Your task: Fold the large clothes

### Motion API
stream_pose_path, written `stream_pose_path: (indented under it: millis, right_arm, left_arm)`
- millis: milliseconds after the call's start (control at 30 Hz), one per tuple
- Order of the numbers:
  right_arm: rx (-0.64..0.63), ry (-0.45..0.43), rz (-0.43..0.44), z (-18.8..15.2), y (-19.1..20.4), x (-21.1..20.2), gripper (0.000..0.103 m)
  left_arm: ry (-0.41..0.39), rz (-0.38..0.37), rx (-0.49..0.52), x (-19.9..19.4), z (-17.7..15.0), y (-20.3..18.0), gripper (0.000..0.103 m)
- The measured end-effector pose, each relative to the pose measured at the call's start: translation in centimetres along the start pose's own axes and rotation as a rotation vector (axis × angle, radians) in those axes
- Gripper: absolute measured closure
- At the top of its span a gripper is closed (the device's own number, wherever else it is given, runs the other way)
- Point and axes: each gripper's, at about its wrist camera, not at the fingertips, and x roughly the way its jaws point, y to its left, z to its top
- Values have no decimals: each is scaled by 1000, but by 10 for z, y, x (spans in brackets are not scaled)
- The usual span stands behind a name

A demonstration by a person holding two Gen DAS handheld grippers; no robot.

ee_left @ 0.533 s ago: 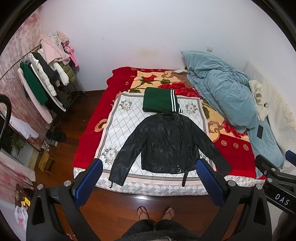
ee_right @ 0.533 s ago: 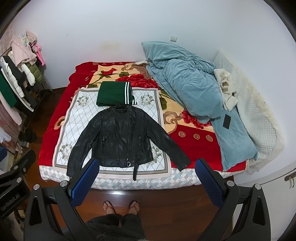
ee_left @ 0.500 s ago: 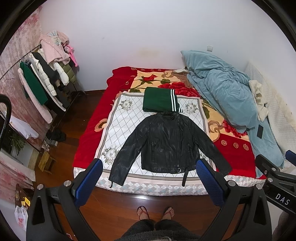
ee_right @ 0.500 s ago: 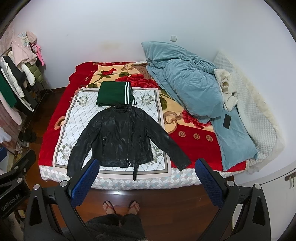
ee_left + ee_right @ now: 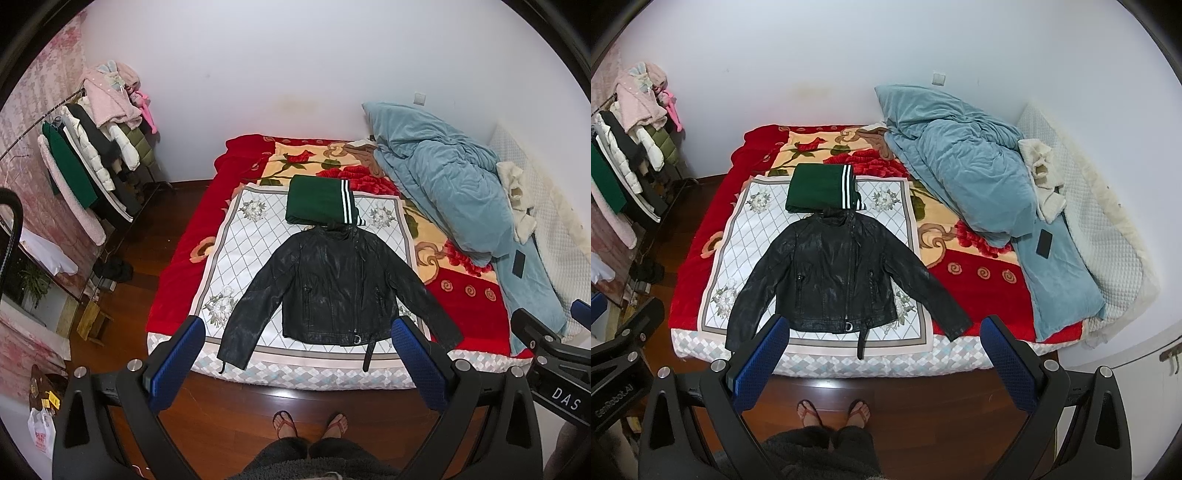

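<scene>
On the bed (image 5: 701,258), the jacket (image 5: 834,280) lies flat before the folded garment (image 5: 820,188), with the duvet (image 5: 964,173) to their right.

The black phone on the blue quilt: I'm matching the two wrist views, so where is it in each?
Left wrist: black phone far right, on the blue quilt.
Right wrist: phone right of centre, same quilt.
Shared landmark: the black leather jacket.

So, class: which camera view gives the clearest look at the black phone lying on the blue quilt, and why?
The right wrist view: the black phone lies well inside the frame on the blue quilt, its whole outline visible. In the left wrist view the phone sits smaller, near the distorted right edge.
</scene>
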Motion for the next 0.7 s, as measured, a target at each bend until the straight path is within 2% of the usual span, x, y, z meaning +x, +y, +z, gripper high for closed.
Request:
stream_pose_path:
  millis: [433, 700]
  right_arm:
    - [1, -5, 0, 1, 0, -3, 0]
    - [1, -8, 4, 0, 0, -5, 0]
  left_arm:
    - [-12, 0, -8, -8, -4, -6, 0]
    - [-19, 3, -6, -10, 5, -15, 0]
